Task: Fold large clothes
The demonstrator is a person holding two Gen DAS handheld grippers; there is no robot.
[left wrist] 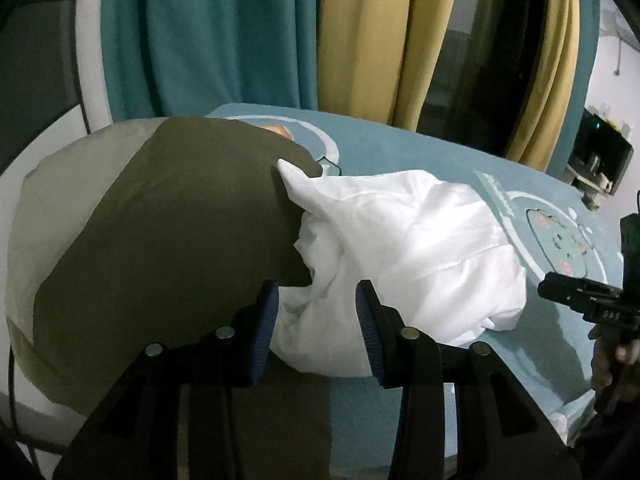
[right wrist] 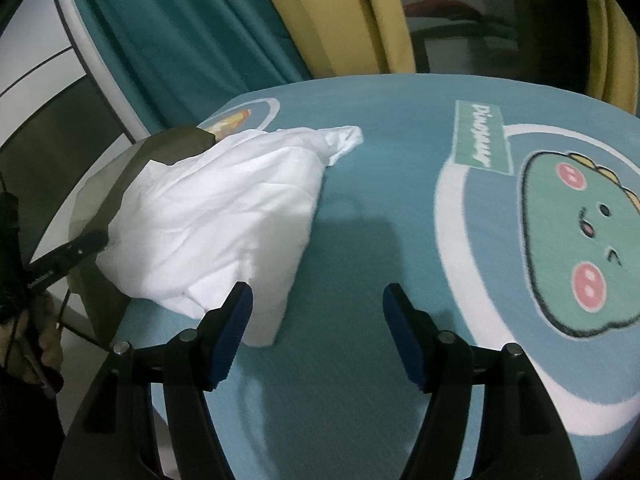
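- The left gripper has its jaws spread apart with nothing clamped between them; its blue-padded fingers frame the near edge of the white garment.
- That white garment lies in a crumpled heap on the blue bedsheet, straight ahead of the left gripper and spreading away to its right; one pointed corner of the cloth stands up at the far side of the heap.
- An olive-and-grey pillow sits ahead and to the left of the left gripper, touching the white garment along its right edge; the left finger overlaps the pillow's lower edge in the left wrist view, though contact cannot be told.
- Far to the right of the left gripper, the right gripper's black body and part of the hand holding it show at the frame edge.
- The right gripper is also wide open and holds nothing; it hangs over bare blue bedsheet.
- From the right wrist view the white garment is ahead and to the left, its nearest fold running behind the left finger; whether that finger touches the cloth cannot be told.
- A green cartoon dinosaur print in a white ring lies on the sheet ahead and to the right of the right gripper.
- Teal curtains and yellow curtains hang beyond the far edge of the bed.
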